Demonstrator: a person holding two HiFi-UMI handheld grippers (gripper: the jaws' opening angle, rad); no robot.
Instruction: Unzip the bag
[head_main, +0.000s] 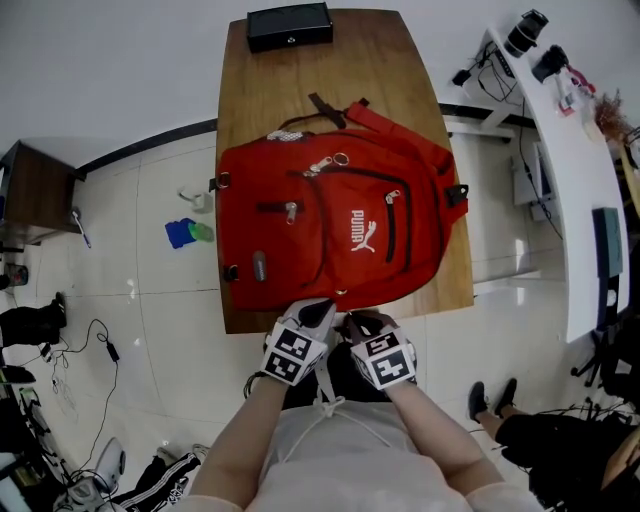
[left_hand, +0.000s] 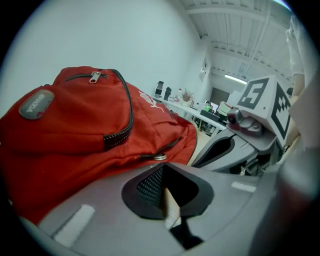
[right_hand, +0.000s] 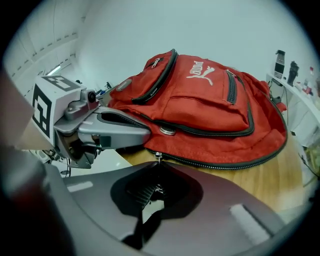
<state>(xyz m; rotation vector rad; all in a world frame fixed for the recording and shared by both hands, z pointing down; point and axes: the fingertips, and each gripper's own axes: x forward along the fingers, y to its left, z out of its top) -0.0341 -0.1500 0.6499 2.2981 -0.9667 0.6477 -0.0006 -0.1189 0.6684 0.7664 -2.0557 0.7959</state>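
- Currently the red backpack (head_main: 330, 230) lies flat on the wooden table (head_main: 385, 80) and covers the table's lower half in the head view. A black box (head_main: 289, 25) sits at the table's top edge.
- Head view only: the left gripper (head_main: 318, 312) and right gripper (head_main: 352, 320) sit side by side at the bag's lower edge, bottom centre of frame. Their tips are just beside each other, and jaw state is not readable there.
- Right gripper view only: its jaws are clamped on the zipper pull (right_hand: 157, 161) at lower centre. The outermost zip (right_hand: 225, 163) runs off to the right along the bag's rim.
- Left gripper view: its jaws are drawn together. A pale tan sliver shows in the slit, and I cannot identify it.
- Writing: the white "PUMA" logo (head_main: 362, 232) with leaping cat is on the front panel. The grey oval patch (left_hand: 36, 104), at the left of the left gripper view, has lettering too blurred to read.
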